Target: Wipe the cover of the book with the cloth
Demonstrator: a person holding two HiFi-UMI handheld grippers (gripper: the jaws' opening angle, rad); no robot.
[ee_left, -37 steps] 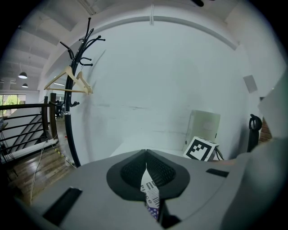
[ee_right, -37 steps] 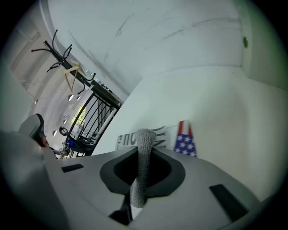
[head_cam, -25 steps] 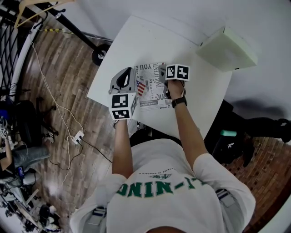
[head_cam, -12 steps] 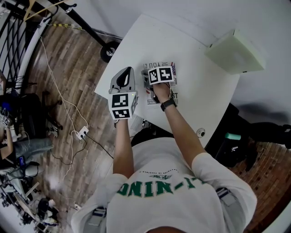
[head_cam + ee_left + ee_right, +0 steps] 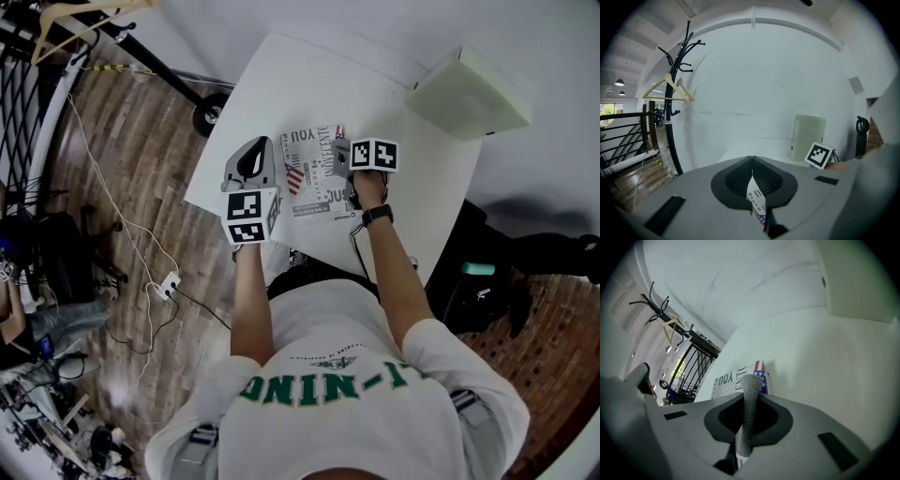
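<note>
A book (image 5: 314, 178) with a black-and-white printed cover and a small flag lies on the white table (image 5: 281, 84). At the book's left edge my left gripper (image 5: 264, 150) is shut on it; the left gripper view shows a printed sheet of the book (image 5: 757, 201) pinched between the jaws of the left gripper (image 5: 753, 164). My right gripper (image 5: 339, 156) rests on the book's right part. The right gripper (image 5: 750, 397) is shut on a folded grey cloth (image 5: 749, 413), and the book (image 5: 733, 380) lies just beyond it.
A pale box (image 5: 469, 94) sits at the table's far right corner. A black coat rack (image 5: 675, 93) with wooden hangers stands to the left; its wheeled base (image 5: 208, 111) is by the table edge. Cables and a power strip (image 5: 159, 281) lie on the wood floor.
The right gripper with the cloth swept left across the cover, then back to the book's right part. The left gripper stayed shut on the book's left edge.
</note>
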